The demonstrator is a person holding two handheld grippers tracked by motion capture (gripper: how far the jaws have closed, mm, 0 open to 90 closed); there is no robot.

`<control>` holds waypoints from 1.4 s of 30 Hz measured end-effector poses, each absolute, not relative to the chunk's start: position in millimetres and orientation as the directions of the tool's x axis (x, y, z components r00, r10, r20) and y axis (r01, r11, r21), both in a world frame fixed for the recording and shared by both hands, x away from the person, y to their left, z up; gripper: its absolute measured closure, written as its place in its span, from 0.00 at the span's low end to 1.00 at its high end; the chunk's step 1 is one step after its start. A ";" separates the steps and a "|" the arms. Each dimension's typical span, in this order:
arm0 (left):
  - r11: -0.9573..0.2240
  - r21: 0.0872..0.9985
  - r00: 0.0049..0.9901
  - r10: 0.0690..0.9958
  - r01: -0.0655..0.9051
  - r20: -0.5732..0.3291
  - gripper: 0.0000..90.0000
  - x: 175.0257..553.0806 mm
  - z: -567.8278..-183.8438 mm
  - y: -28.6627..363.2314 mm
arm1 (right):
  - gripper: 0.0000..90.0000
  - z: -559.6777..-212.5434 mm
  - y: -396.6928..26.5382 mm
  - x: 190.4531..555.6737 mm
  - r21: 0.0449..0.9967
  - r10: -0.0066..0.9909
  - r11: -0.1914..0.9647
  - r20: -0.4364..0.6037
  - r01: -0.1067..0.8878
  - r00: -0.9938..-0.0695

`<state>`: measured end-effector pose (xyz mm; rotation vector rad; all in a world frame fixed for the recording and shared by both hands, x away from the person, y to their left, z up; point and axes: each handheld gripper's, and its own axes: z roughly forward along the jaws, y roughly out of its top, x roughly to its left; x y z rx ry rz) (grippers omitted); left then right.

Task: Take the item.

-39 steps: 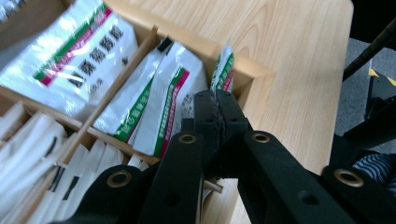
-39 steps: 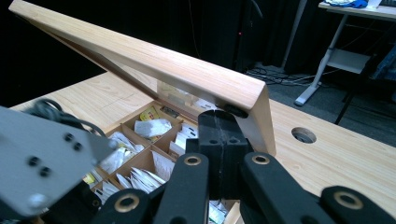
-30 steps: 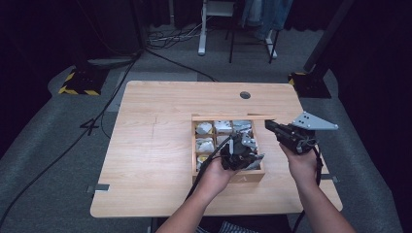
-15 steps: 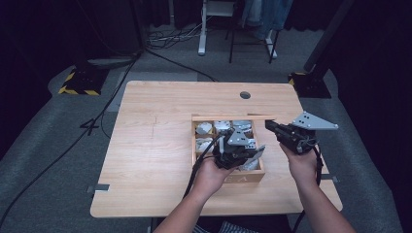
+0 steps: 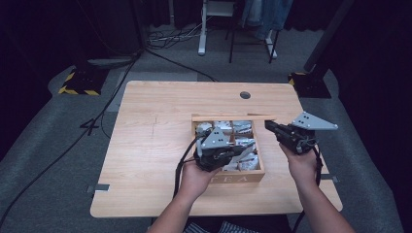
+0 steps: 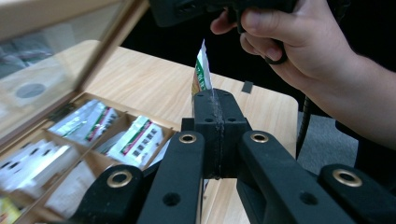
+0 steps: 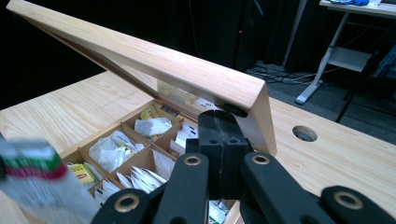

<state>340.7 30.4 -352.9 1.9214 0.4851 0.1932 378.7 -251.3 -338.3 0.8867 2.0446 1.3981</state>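
A wooden tea box (image 5: 239, 177) marked TEA sits at the table's right front, its compartments full of tea bags (image 7: 112, 147). Its lid (image 5: 233, 117) stands raised. My right gripper (image 5: 268, 125) is shut, and its tips (image 7: 219, 122) rest against the lid's (image 7: 154, 60) underside near a corner. Over the box's front part, my left gripper (image 5: 241, 151) is shut on a white tea bag packet (image 6: 201, 74) with green and red print, which pokes up past the jaw tips (image 6: 215, 100). That packet shows blurred at the lower left of the right gripper view (image 7: 39, 179).
The wooden table (image 5: 155, 145) has a round cable hole (image 5: 245, 95) at the back right. The right hand (image 6: 299, 42) holds its gripper close beyond the left jaws. A cable (image 5: 180, 167) trails from the left gripper. Dark floor, stands and a desk frame (image 5: 209, 29) lie behind.
My left gripper has lifted out of the box compartments with the tea bag packet and drawn a little to the left. The right gripper and the lid have stayed put.
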 end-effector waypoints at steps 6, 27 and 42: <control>-0.309 0.922 0.888 0.454 0.235 -0.074 0.99 331.0 -348.8 57.5 | 1.00 -338.6 -251.3 378.9 0.938 0.750 0.257 -0.041 0.233 -0.661; -0.328 0.909 0.822 0.569 0.255 -0.025 0.99 310.0 -335.1 136.6 | 1.00 -339.5 -250.4 375.4 0.936 0.750 0.265 -0.051 0.230 -0.660; -0.339 0.869 0.727 0.686 0.359 -0.033 0.99 316.0 -339.3 162.2 | 1.00 -339.9 -250.4 375.9 0.938 0.751 0.262 -0.051 0.226 -0.658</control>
